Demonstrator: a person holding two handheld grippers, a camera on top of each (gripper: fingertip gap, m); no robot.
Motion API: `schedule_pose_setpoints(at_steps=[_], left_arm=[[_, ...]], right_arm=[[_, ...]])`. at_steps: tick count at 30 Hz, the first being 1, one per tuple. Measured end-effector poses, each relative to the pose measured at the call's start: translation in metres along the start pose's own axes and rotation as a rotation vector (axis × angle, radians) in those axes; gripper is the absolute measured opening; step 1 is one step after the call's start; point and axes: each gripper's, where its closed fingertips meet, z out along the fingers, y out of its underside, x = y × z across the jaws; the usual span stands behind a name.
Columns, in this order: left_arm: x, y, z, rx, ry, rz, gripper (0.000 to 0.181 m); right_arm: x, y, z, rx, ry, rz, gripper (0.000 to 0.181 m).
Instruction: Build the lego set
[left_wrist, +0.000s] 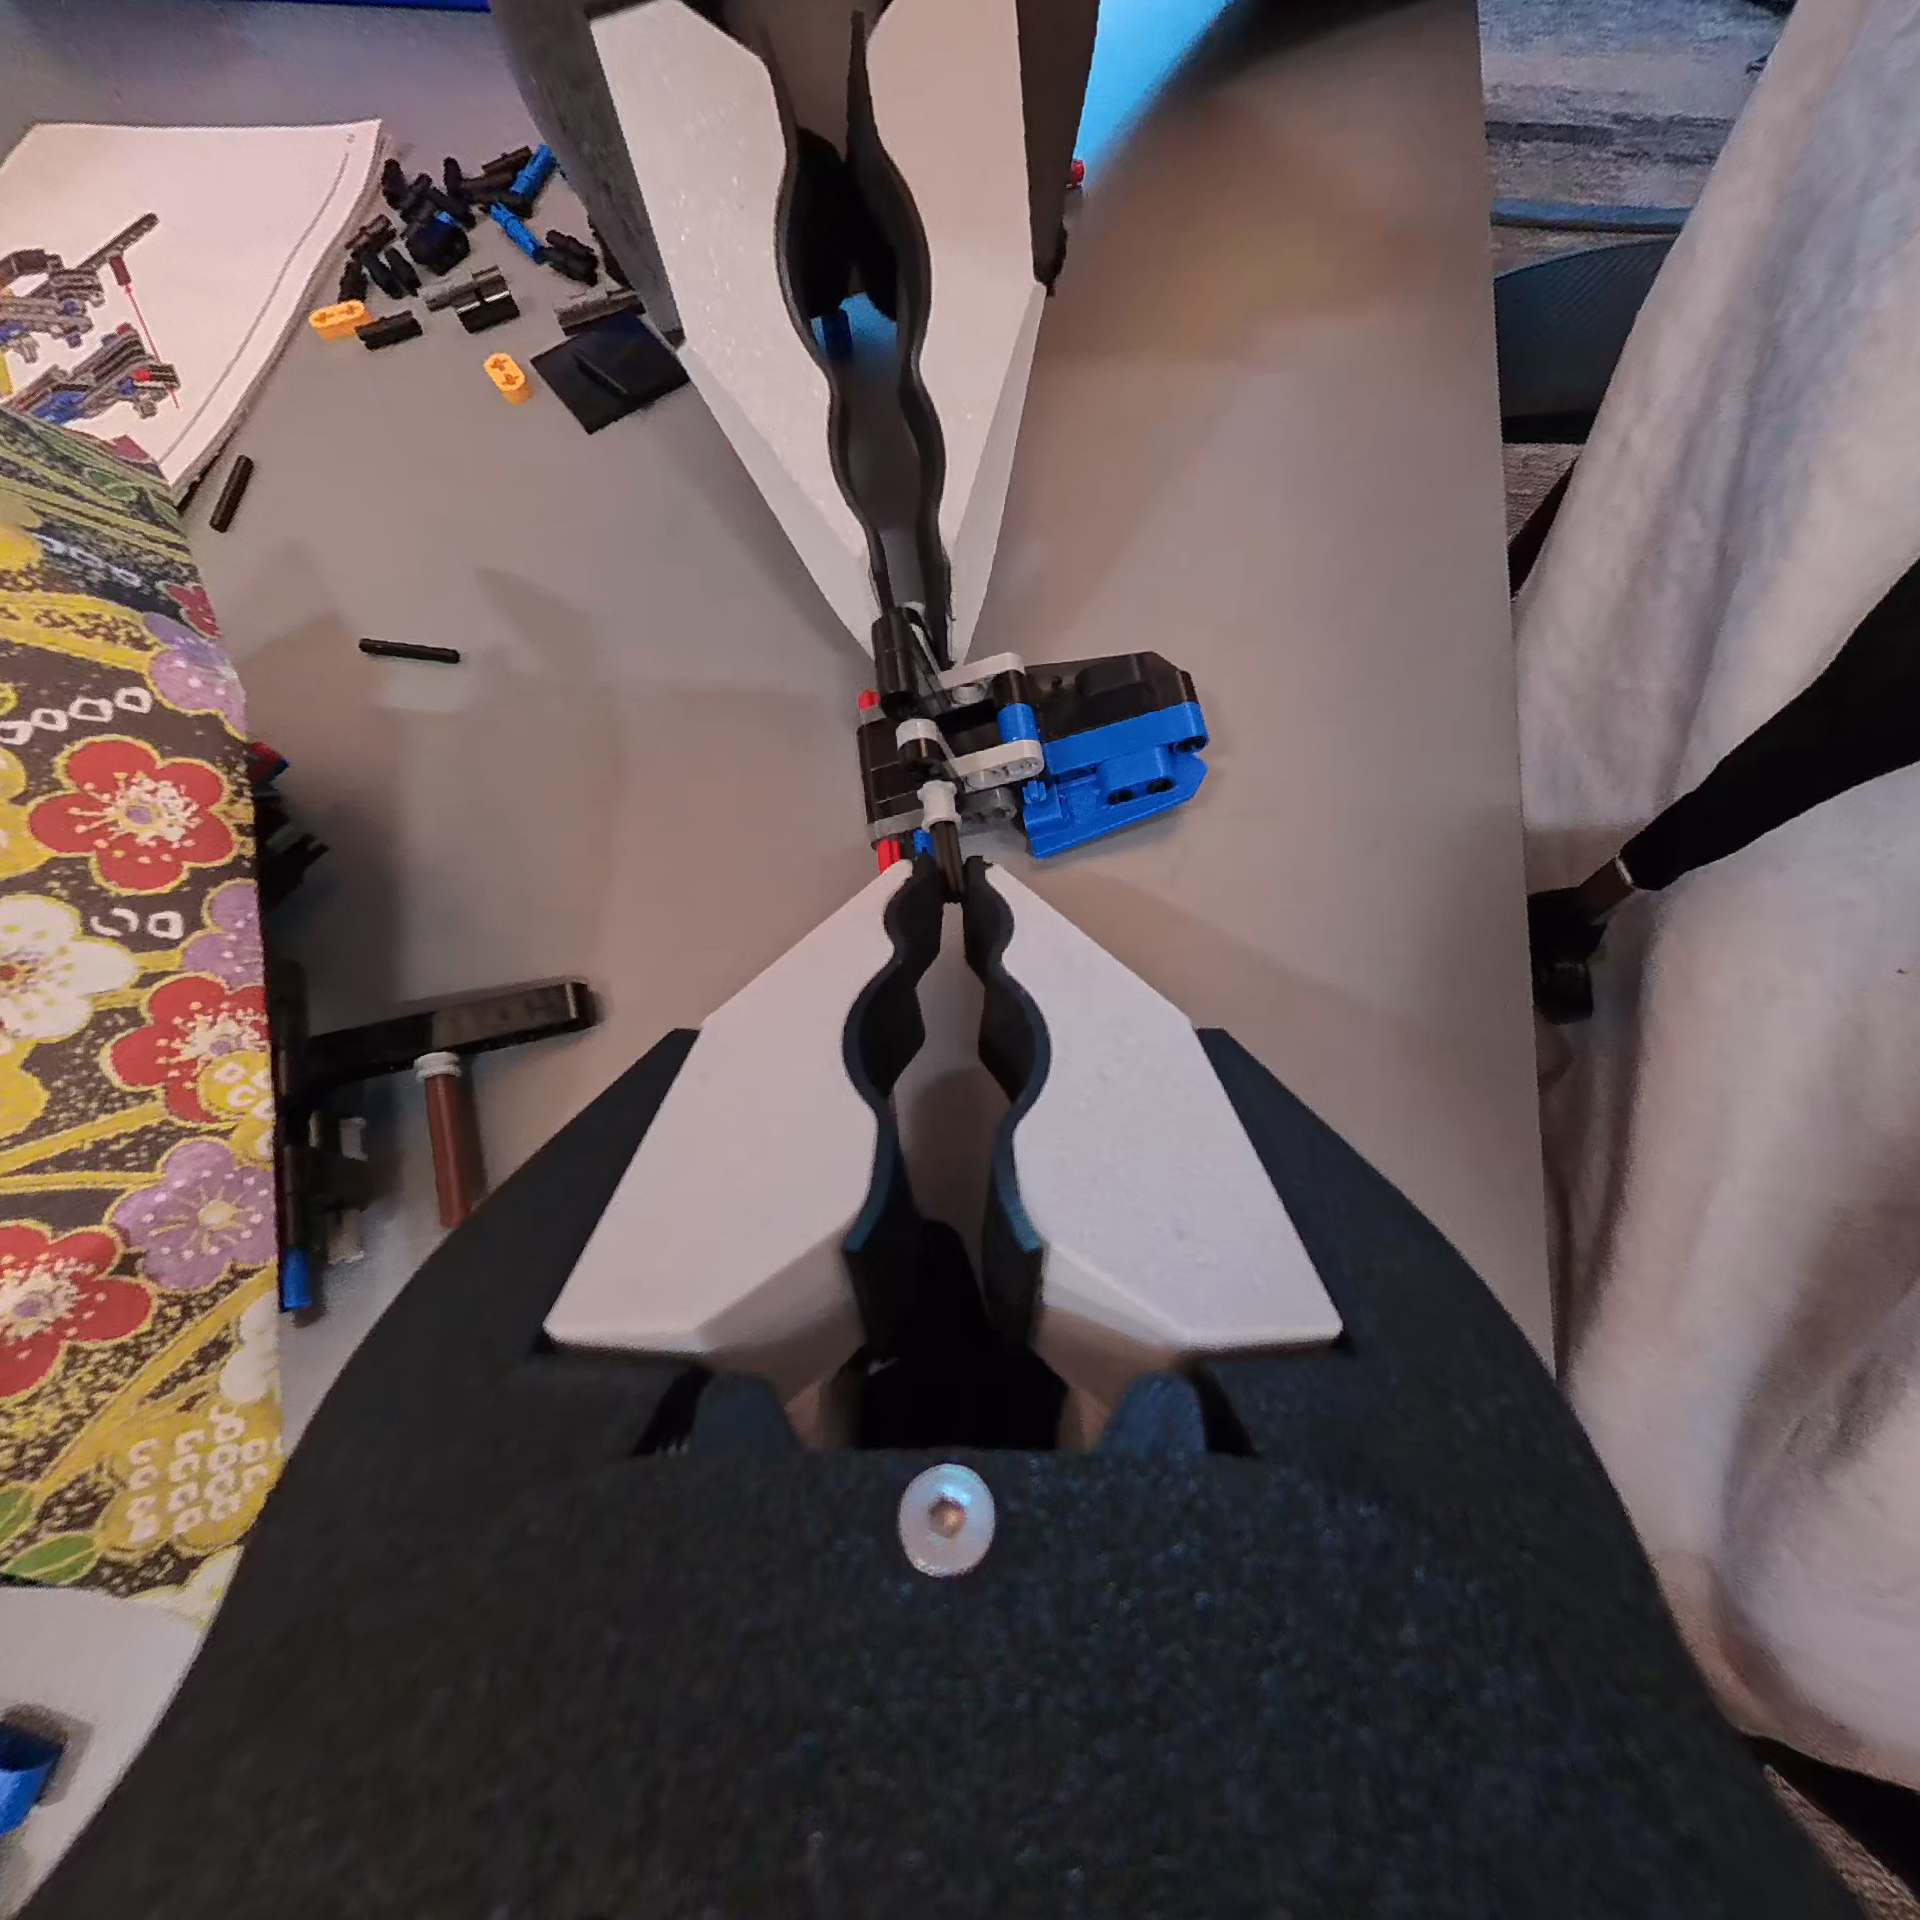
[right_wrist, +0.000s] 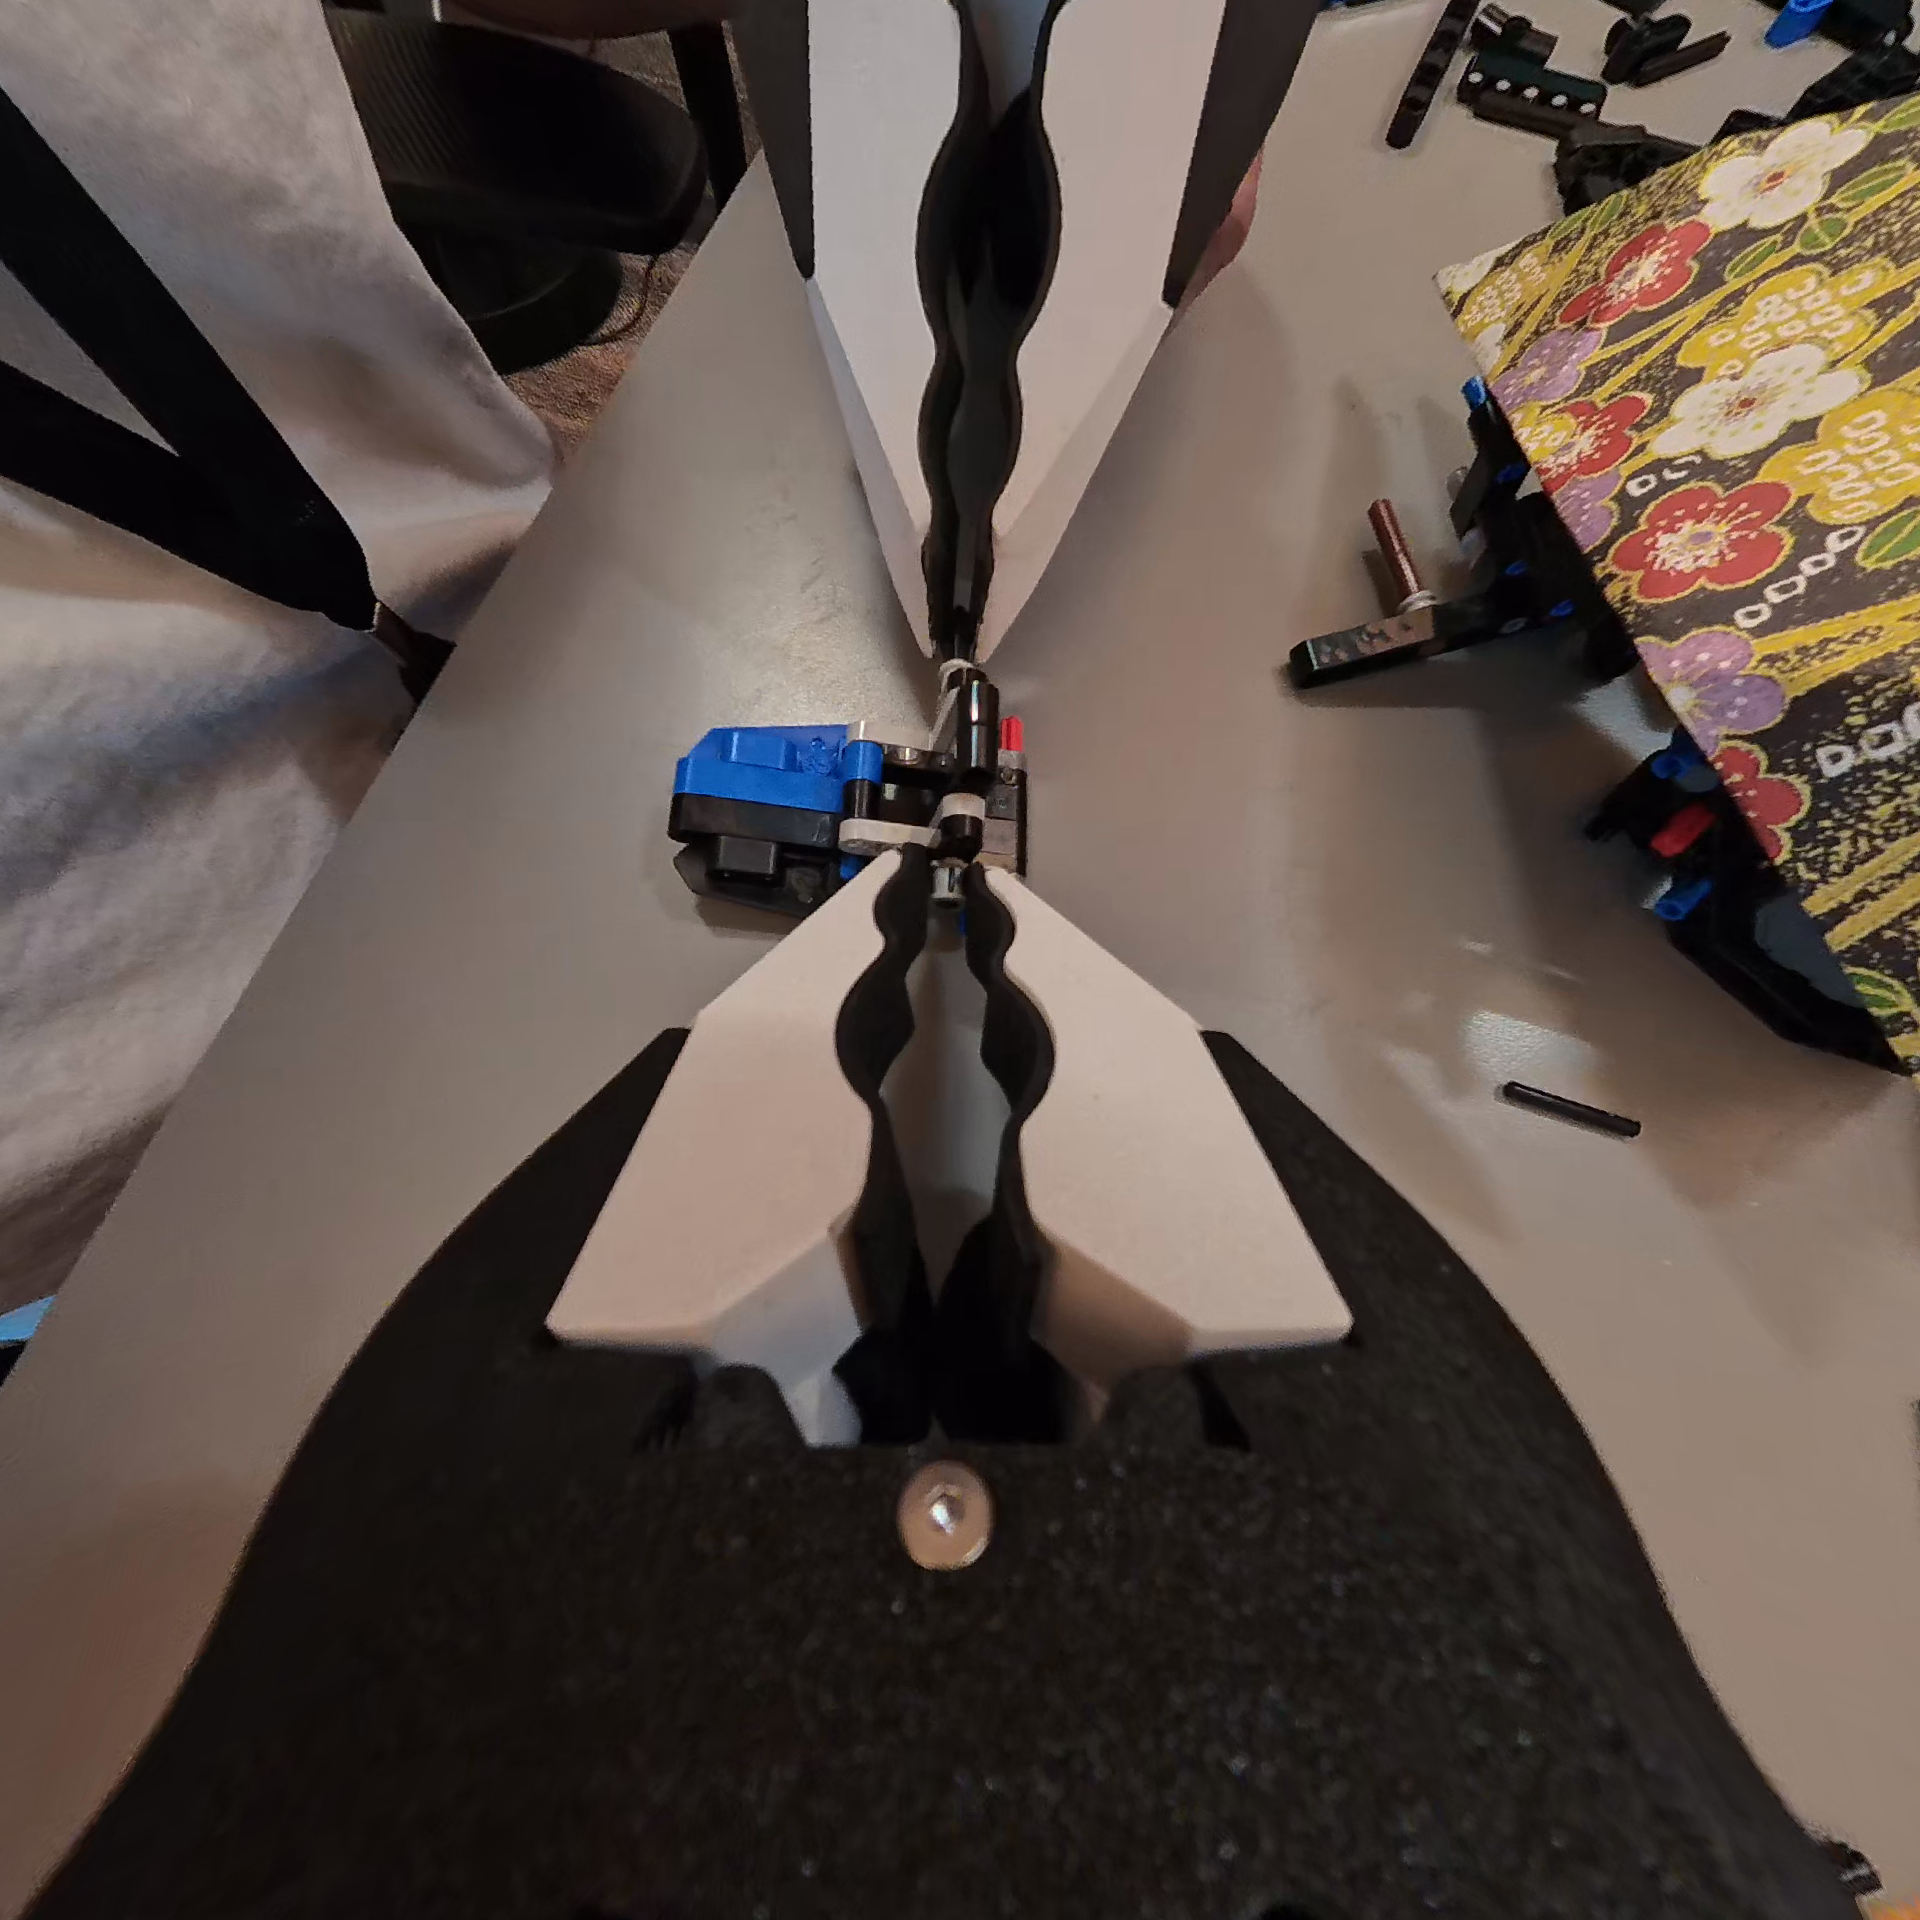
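A small lego assembly (left_wrist: 1101, 758) of blue, black and grey pieces is held just above the grey table between my two grippers, which face each other. A black axle (left_wrist: 948, 847) with white bushes runs through its end. My left gripper (left_wrist: 948, 878) is shut on the near end of that axle. My right gripper (left_wrist: 916, 623) comes in from the top of the left wrist view, shut on the far end. In the right wrist view the assembly (right_wrist: 779, 795) sits left of my right gripper (right_wrist: 940, 883), with the left gripper (right_wrist: 961, 644) opposite.
An open instruction booklet (left_wrist: 177, 281) and a pile of loose black, blue and orange pieces (left_wrist: 468, 249) lie at the far left. A floral cloth (right_wrist: 1714, 468) covers part of a larger build. A loose black axle (right_wrist: 1569, 1109) and a black beam with a brown axle (right_wrist: 1392, 613) lie beside it. A person's light clothing (right_wrist: 208, 520) is past the table edge. One gripper's finger ends stand about 5 cm off the other's.
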Motion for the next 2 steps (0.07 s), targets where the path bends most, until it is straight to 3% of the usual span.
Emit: schedule_pose_setpoints(at_steps=[1,2], left_arm=[[-0.0002,-0.0002,-0.0001,0.002,0.003,-0.005,0.002],[-0.0005,-0.0007,-0.0005,0.006,0.005,-0.011,0.002]], right_arm=[[-0.0001,0.0000,0.0000,0.002,-0.001,0.006,0.006],[-0.0004,0.0002,0.0001,0.001,0.005,0.002,0.006]])
